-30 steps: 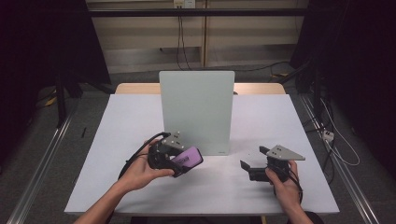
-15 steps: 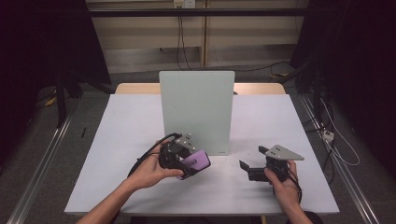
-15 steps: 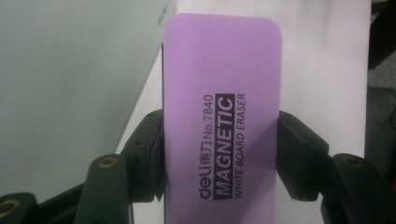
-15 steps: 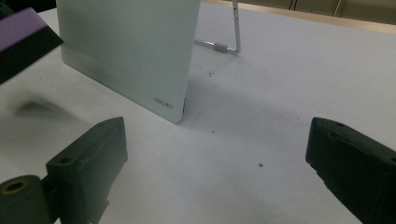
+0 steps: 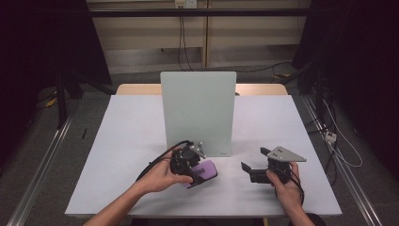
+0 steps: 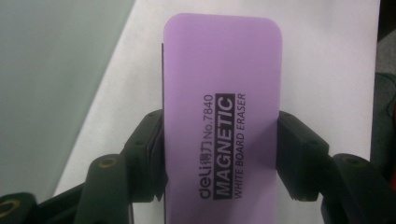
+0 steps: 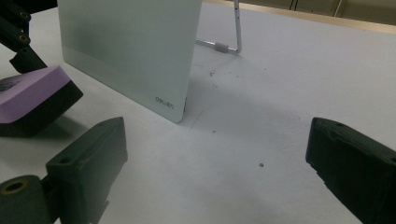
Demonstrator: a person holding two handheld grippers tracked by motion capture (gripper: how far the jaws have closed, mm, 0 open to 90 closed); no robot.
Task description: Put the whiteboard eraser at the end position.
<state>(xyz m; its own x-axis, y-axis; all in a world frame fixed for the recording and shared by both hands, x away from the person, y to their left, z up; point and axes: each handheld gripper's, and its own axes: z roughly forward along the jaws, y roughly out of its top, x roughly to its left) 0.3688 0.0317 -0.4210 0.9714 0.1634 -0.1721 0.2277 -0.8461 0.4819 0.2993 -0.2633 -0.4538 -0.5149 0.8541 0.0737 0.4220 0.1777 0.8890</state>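
Note:
A purple magnetic whiteboard eraser (image 6: 222, 116) with a black felt underside is clamped between the two black jaws of my left gripper (image 6: 219, 154). From above, that eraser (image 5: 204, 170) sits low over the white table, just in front of the upright pale-green whiteboard (image 5: 198, 110), with my left gripper (image 5: 190, 168) shut on it. My right gripper (image 5: 252, 165) rests to the right of the board's base, jaws wide apart. Between its jaws (image 7: 215, 177) lies only bare tabletop; the eraser (image 7: 32, 98) and the board (image 7: 126, 46) appear at that view's left.
The whiteboard stands on a metal wire foot (image 7: 229, 44) behind it. The white table (image 5: 122, 136) has open surface left of the board and along its front edge. Cables (image 5: 339, 141) and dark floor lie beyond the right edge.
My left hand has carried the eraser to the right and slightly downward, closer to the foot of the whiteboard. The right gripper has stayed where it was.

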